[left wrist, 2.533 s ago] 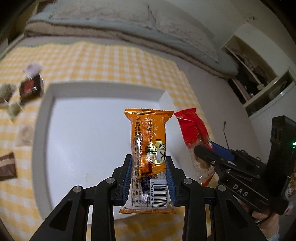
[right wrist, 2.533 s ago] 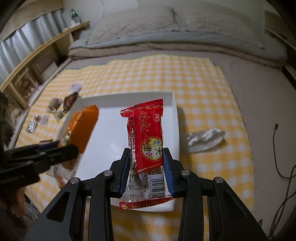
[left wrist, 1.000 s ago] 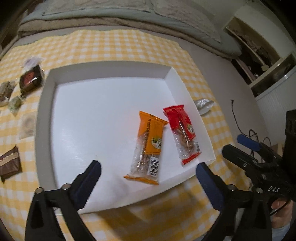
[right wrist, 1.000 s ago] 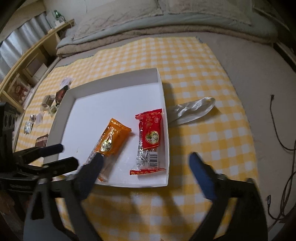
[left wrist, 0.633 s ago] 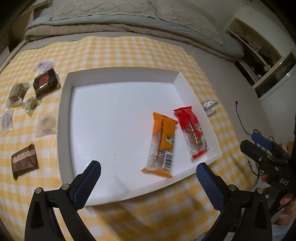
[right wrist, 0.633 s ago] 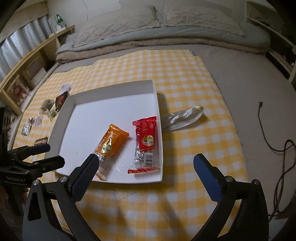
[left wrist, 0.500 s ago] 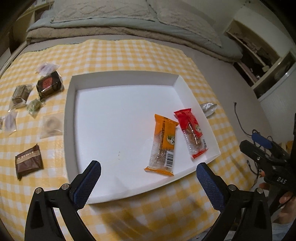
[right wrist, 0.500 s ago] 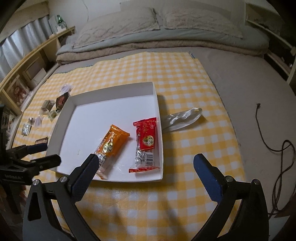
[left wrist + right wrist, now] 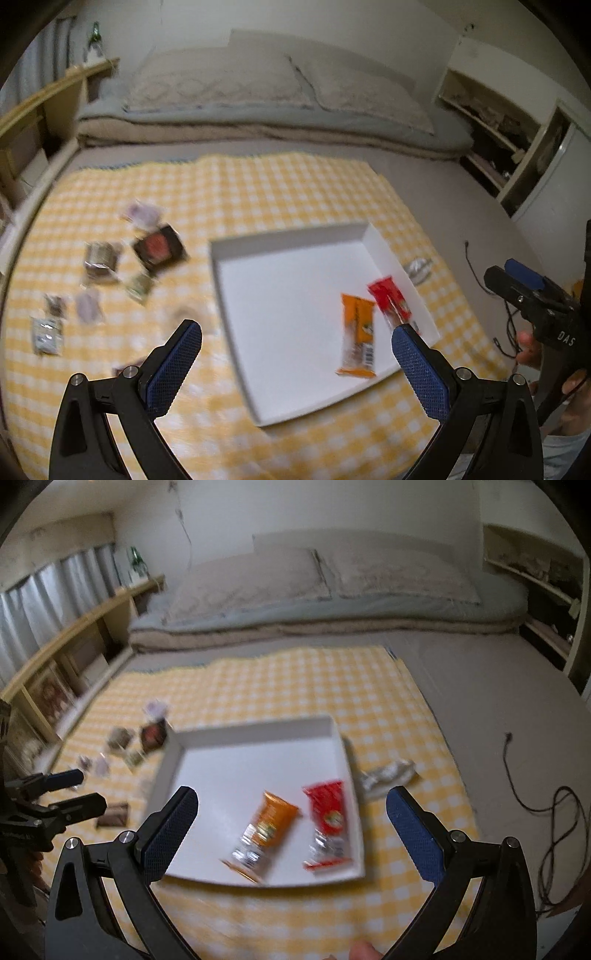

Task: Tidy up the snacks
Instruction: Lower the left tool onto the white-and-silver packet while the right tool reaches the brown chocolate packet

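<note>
A white tray (image 9: 288,236) (image 9: 255,729) lies on a yellow checked cloth. Inside it, near its right wall, an orange snack packet (image 9: 356,332) (image 9: 266,827) and a red snack packet (image 9: 391,301) (image 9: 328,819) lie side by side. My left gripper (image 9: 295,358) hangs open and empty, high above the tray's near left corner. My right gripper (image 9: 291,827) is open and empty too, raised over the tray's near edge. Several small wrapped snacks lie loose on the cloth left of the tray, among them a dark packet with a red label (image 9: 159,249) (image 9: 153,734).
A crumpled silver wrapper (image 9: 417,266) (image 9: 388,773) lies just right of the tray. A folded mattress with pillows (image 9: 258,110) runs along the far side. Shelves stand at left and right. A black cable (image 9: 535,786) trails on the floor to the right.
Both grippers let go of their packets into the tray, opened wide, then rose and pulled back. In the last half second the left view swung left, bringing the loose snacks in.
</note>
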{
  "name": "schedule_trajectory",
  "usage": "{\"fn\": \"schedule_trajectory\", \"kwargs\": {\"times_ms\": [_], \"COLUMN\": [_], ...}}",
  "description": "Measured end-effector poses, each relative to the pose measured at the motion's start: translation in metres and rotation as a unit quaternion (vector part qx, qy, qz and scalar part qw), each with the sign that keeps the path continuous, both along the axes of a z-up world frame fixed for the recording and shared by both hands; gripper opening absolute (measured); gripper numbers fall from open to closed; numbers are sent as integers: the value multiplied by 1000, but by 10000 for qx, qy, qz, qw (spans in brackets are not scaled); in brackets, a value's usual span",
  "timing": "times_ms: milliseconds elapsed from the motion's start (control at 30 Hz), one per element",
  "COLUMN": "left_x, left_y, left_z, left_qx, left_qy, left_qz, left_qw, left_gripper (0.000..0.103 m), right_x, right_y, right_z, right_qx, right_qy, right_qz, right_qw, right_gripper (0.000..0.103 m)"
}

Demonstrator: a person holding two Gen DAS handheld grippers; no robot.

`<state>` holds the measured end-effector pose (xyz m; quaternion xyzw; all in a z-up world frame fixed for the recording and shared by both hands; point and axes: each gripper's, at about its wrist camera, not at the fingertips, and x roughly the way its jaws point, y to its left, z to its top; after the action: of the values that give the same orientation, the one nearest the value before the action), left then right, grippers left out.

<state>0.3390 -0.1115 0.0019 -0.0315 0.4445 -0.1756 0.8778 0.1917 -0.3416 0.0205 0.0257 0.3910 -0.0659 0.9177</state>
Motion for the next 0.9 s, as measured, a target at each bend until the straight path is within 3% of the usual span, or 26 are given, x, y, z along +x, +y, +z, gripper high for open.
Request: {"fn": "schedule_trajectory", "kwargs": {"times_ms": [167, 433, 667, 900], "left_x": [-11, -29, -29, 18], "left_y": [54, 138, 195, 234], "left_z": [32, 51, 35, -3], "left_qx": [141, 379, 521, 583], "left_qy": [-315, -533, -327, 125], "left_qz": [294, 941, 1494, 1932], "left_qw": [9990, 9934, 9869, 9793], "left_gripper": [103, 103, 103, 103], "right_x": [19, 56, 90, 121], "right_y": [37, 109, 169, 218], "right_z": [9, -9, -38, -71], "right_qx": [194, 49, 96, 404], "right_qy": [-206, 17, 367, 655], "right_qz": [232, 803, 1379, 1921], "right_qw": [9993, 9968, 9897, 9783], "right_gripper": [103, 103, 103, 103]}}
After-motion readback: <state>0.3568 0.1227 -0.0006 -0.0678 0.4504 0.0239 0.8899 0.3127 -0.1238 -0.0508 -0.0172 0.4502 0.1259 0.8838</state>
